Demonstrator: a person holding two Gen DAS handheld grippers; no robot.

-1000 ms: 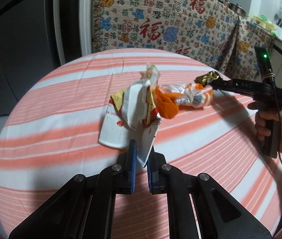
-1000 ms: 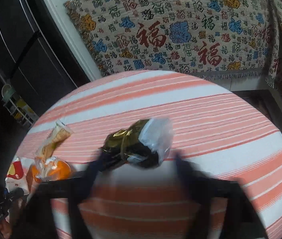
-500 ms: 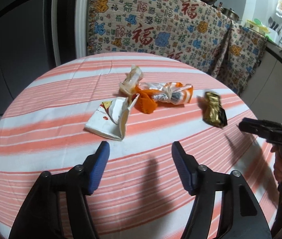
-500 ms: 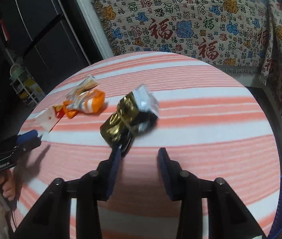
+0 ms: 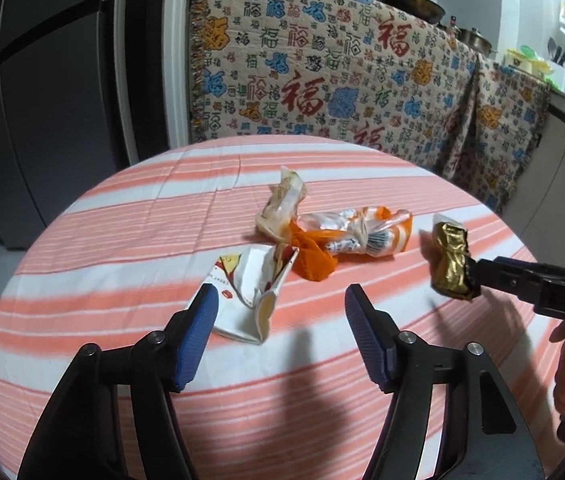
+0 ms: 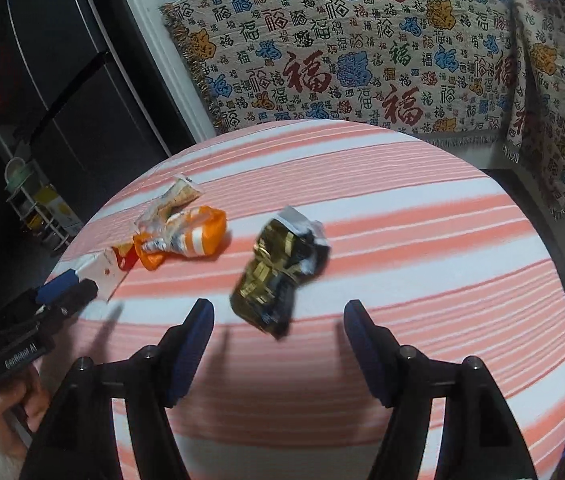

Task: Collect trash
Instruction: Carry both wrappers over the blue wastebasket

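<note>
Your left gripper (image 5: 280, 312) was closing w/ nothing between the jaws; right gripper (image 6: 278, 324) was opening, gold wrapper (image 6: 278, 270) loose between its jaws

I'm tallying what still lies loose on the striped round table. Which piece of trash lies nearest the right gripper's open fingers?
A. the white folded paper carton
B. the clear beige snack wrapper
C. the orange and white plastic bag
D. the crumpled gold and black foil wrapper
D: the crumpled gold and black foil wrapper lies just ahead of the right gripper, untouched by its fingers; the rest sits farther left.
</note>
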